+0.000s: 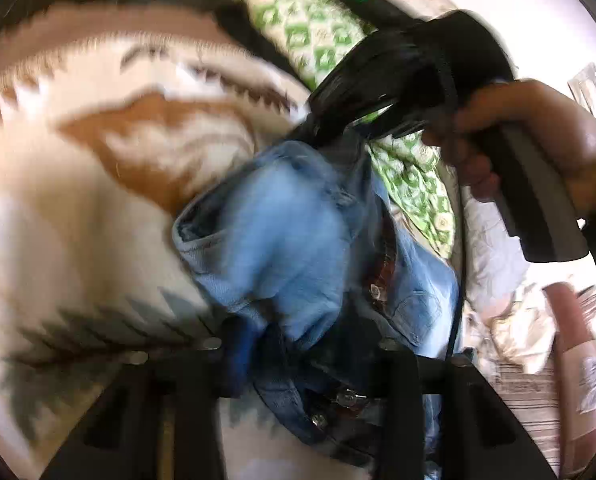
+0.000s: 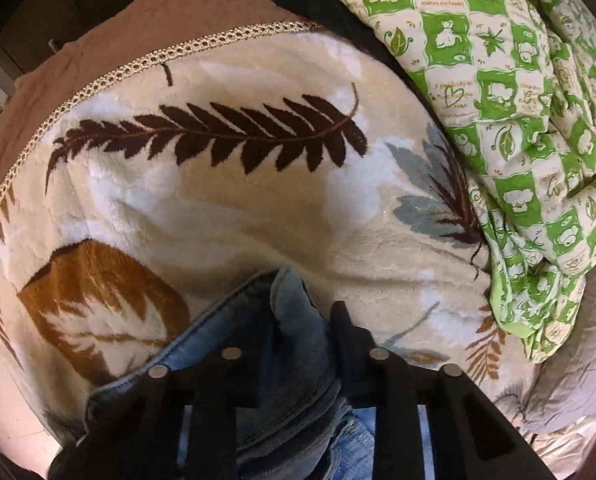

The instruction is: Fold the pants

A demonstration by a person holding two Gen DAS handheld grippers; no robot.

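Observation:
The light blue denim pants (image 1: 282, 248) hang bunched between both grippers above the bed. My left gripper (image 1: 309, 360) is shut on the waistband end, where metal buttons and a brown label show. My right gripper shows in the left wrist view (image 1: 329, 120) held by a hand, shut on the far end of the denim. In the right wrist view the right gripper (image 2: 298, 340) is shut on a thick fold of the pants (image 2: 282, 320), which hangs below it over the blanket.
A cream fleece blanket with brown and grey leaf prints (image 2: 226, 208) covers the bed. A green-and-white patterned quilt (image 2: 517, 120) lies bunched at the right. A brown sheet edge (image 2: 98, 32) runs along the far left. A pink bottle-like object (image 1: 573, 344) stands at right.

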